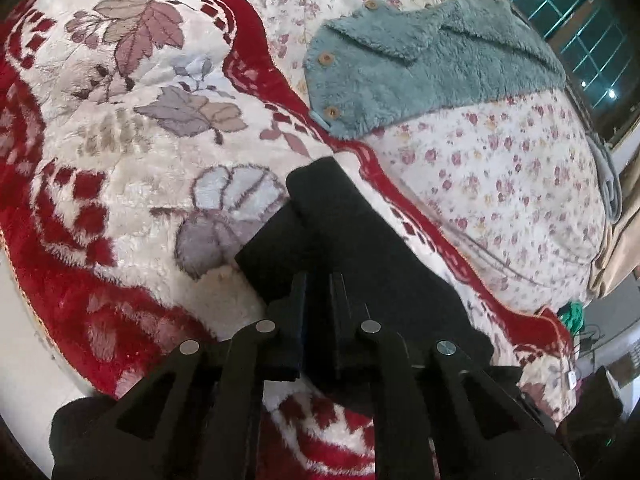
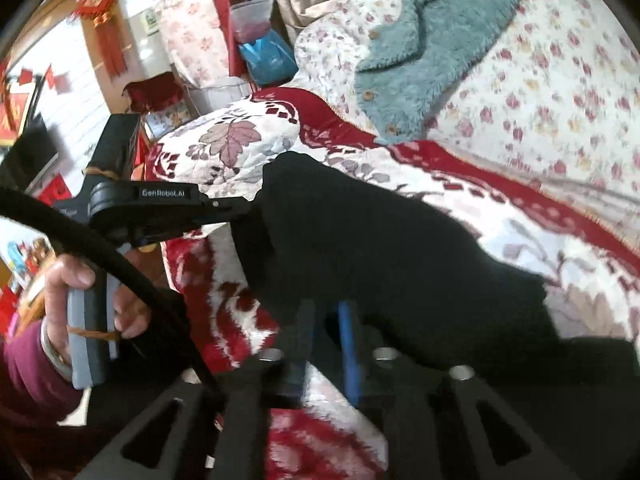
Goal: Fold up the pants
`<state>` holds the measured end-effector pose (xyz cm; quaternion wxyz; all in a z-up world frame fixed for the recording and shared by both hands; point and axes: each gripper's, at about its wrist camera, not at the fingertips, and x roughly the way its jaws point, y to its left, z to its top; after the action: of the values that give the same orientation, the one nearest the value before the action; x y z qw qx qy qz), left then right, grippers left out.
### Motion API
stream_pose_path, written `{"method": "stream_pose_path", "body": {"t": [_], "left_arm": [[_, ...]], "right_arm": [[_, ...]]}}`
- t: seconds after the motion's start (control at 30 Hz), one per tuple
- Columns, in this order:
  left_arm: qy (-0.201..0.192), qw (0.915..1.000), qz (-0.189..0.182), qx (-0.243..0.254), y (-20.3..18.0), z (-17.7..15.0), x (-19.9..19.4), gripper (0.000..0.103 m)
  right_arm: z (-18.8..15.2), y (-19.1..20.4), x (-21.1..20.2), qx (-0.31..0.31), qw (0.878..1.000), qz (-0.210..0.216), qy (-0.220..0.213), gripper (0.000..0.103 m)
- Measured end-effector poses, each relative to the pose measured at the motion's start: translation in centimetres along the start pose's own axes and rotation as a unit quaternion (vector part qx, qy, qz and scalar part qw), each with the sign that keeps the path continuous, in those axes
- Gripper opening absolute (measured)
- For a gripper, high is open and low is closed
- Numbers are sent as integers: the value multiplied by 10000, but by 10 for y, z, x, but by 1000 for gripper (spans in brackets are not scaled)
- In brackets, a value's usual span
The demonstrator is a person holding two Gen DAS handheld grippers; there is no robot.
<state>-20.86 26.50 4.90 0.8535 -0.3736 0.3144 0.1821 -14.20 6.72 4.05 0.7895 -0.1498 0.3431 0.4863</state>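
Note:
The black pants (image 1: 340,220) lie bunched on a red and white leaf-pattern blanket (image 1: 140,120). My left gripper (image 1: 320,288) is shut on a fold of them, and black cloth fills the narrow gap between its fingers. The right wrist view shows the pants (image 2: 380,240) stretched from the left gripper (image 2: 250,210), held by a hand (image 2: 68,280), across to my right gripper (image 2: 326,312). The right gripper's fingers stand close together with the near edge of the pants between them. This view is blurred.
A teal fleece garment with wooden buttons (image 1: 420,64) lies farther back on the floral sheet (image 1: 500,180). Beyond the bed's left edge stand a blue bag (image 2: 268,56), a plastic tub (image 2: 252,20) and red wall decorations (image 2: 100,0). A black cable (image 2: 120,264) crosses near the hand.

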Motion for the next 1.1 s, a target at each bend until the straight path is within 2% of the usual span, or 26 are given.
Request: {"method": "stream_pose_path", "body": {"t": [0.03,0.13,0.23,0.37,0.4,0.43,0.47,0.6,0.73,0.77,0.8,0.83,0.9,1.0,1.1], "left_arm": [[31,10000,19,43,-2,1,1,21],[21,9999,-4,151,-9,5,4,34],[15,9996,115,249,-14,8,12,35],[198,9989,249,338,-17,13,29,35],[186,9987,266,393,-19,13,31,35],[166,9983,279,474,-23,13,32,35],[167,9981,267,521,-25,14,34,35],[245,9981,98,551,-37,21,43,35],[349,9981,-3,507,-39,24,59,43],[481,9982,53,360,-35,25,65,43],[529,9982,12,273,-31,25,67,43],[474,9986,-10,233,-29,26,65,34],[380,9990,14,235,-29,27,59,18],[268,9992,-161,249,-31,26,46,12],[114,9989,-288,361,-37,24,26,11]], "right_arm": [[1,3,0,-125,9999,-91,-28,50],[2,13,9,-526,9981,-310,52,50],[-1,21,27,-899,9935,-665,191,50],[-5,19,45,-1089,9906,-738,381,50],[-5,17,45,-1078,9907,-759,339,48],[-4,13,42,-1017,9915,-758,279,38],[-1,6,38,-849,9938,-682,210,35],[11,-16,30,-354,9983,-466,75,28],[15,-25,34,-79,9997,-226,102,23],[14,-25,35,-53,9998,-165,123,20],[13,-25,37,-9,9999,-56,148,13],[13,-24,37,30,9999,32,150,8],[12,-20,34,5,9999,100,125,7],[14,-17,26,20,9997,227,71,5],[17,-18,17,185,9989,420,21,5]]}}
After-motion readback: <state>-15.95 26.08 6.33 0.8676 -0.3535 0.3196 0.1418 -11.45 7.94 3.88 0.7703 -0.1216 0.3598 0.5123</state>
